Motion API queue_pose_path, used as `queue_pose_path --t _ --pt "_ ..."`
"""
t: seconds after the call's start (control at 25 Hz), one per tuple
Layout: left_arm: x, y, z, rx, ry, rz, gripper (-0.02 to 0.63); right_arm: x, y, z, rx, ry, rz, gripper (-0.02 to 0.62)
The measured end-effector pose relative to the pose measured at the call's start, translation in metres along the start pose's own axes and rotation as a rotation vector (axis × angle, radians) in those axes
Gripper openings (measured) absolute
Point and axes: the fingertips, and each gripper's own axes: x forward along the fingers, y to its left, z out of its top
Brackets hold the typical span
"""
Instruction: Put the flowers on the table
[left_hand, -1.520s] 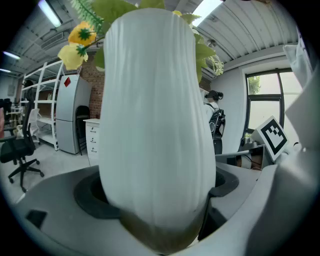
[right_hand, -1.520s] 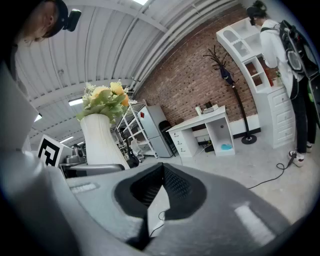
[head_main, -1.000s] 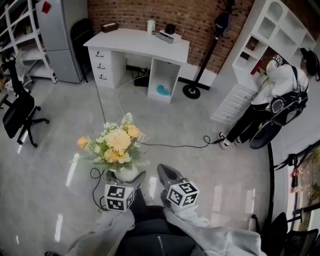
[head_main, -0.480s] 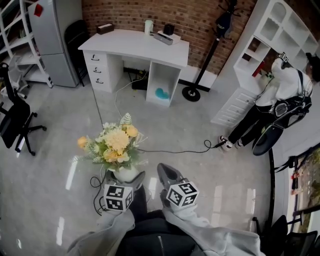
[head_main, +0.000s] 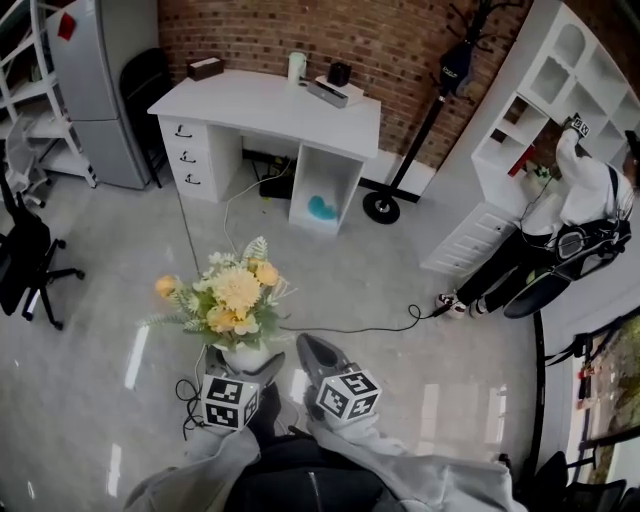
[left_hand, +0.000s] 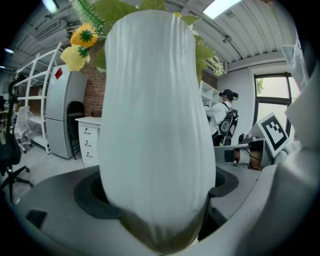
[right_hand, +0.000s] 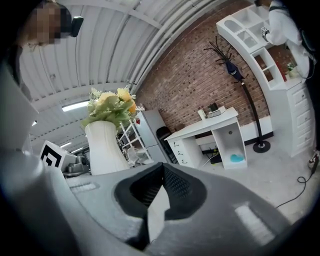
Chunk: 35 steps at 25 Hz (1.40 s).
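Your left gripper (head_main: 243, 365) pinches the white vase (left_hand: 155, 125) low on its body, jaws wide around it. The yellow flowers (head_main: 232, 295) stand upright in it, over the floor (head_main: 420, 270), well apart from the white table (head_main: 270, 100). Your right gripper (head_main: 308, 348) is just beside, jaws pressed together, nothing between them

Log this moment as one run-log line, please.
phase: carry | left gripper: shut on white vase, flowers upright | right gripper: shut, empty | white desk: ahead, not reached
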Motion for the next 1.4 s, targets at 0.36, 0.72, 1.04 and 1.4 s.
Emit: queue_pose_path --t 0.36,0.72,1.04,1.4 --pt "0.051 0.075 0.066 -0.013 -0.015 0.005 0.494 0.099 -0.019 0.065 -0.006 -0.001 0.017 -0.002" --pt "0.09 0.113 0.064 -0.006 -0.033 -0.003 0.494 0.146 -0.038 0.06 -0.024 -0.011 0.03 -0.002" --pt "0.116 0.155 0.093 -0.025 -0.014 -0.018 0.494 0.198 -0.041 0.083 -0.012 0.011 0.018 -0.001" --pt "0.119 0.158 0.1 -0.014 -0.002 -0.015 0.494 0.197 -0.052 0.109 -0.084 -0.013 -0.004 0.0"
